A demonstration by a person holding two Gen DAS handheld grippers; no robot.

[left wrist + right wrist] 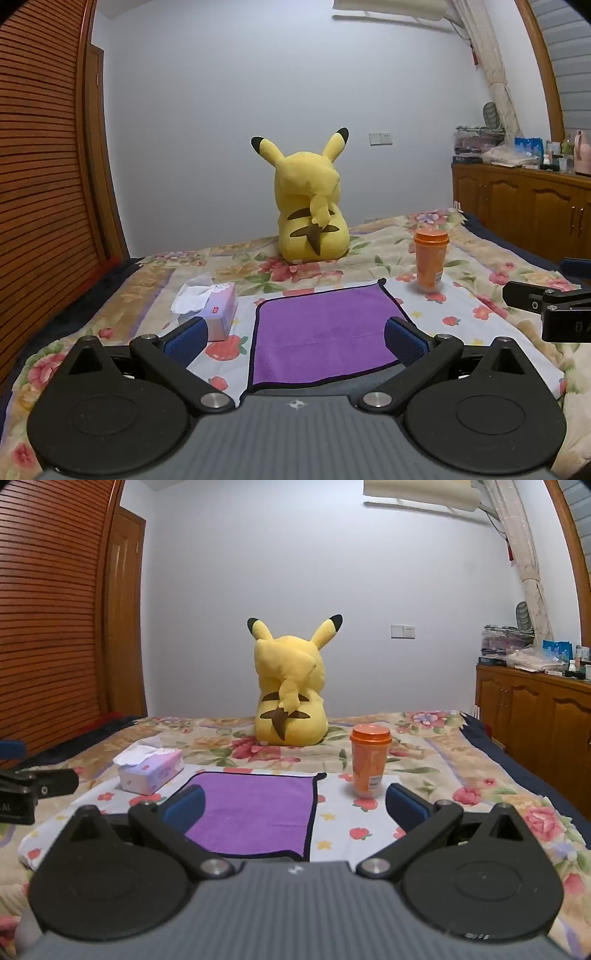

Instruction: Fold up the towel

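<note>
Grippers (pixel 295 339) (pixel 295 808) wide apart (nothing held).

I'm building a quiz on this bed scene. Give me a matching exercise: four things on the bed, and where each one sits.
Things:
1. towel
2. tissue box
3. orange cup
4. plush

Places:
A. far back, facing the wall
B. left of the towel
C. beyond the towel's right far corner
D. flat, nearest the claws

Pairs: 1-D, 2-B, 3-C, 4-A

Yellow plush (pixel 312 199), tissue box (pixel 212 308), orange cup (pixel 430 258), perhaps lidded, on floral bedspread (pixel 369 251).
</note>
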